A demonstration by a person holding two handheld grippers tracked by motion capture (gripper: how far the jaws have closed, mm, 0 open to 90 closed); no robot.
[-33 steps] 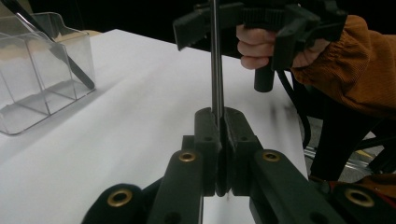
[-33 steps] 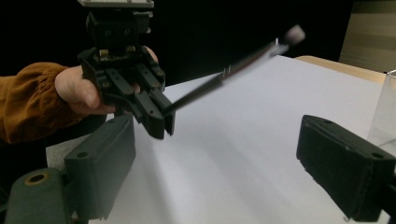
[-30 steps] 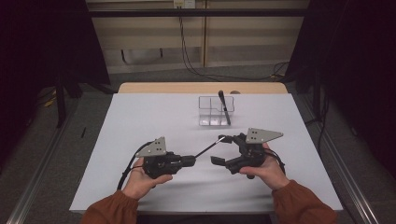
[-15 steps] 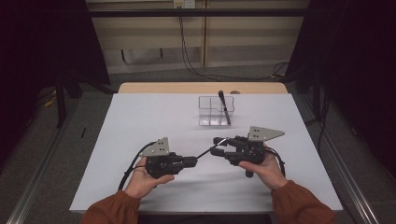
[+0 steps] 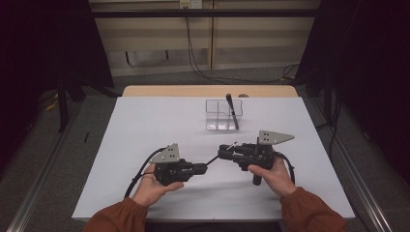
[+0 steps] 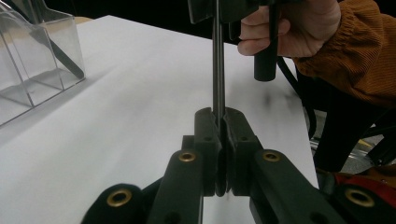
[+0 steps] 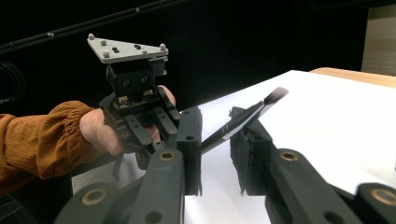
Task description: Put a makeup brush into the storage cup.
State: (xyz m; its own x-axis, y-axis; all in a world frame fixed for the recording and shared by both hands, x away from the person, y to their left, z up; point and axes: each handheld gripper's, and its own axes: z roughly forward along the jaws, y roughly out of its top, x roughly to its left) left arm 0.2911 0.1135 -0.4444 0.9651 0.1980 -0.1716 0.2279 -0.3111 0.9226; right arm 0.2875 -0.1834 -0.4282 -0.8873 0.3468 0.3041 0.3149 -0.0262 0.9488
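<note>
I hold a thin dark brush [image 5: 212,158] between my two grippers, above the near middle of the white desk [image 5: 145,125]. My left gripper [image 5: 200,168] has its fingers [image 6: 208,140] clenched tight on the brush's handle, which in the left gripper view rises straight from between the pads toward my right hand [image 6: 299,23]. My right gripper [image 5: 223,153] meets the brush from the right; its fingers [image 7: 189,140] have just been closing around the bristle end, and in the right gripper view the brush [image 7: 243,119] runs slantwise through the gap, lying against the right pad while a sliver of space shows at the left pad, so I cannot call it a firm grip there yet. The soft tip sticks out past the pads, pointing up and away. In that same view my left hand [image 7: 100,128] and its gripper with the grey plate sit just beyond. Farther off on the desk, toward the far middle, stands a clear divided holder [image 5: 220,115] with another dark brush [image 5: 232,111] leaning in it, well apart from both my hands.
</note>
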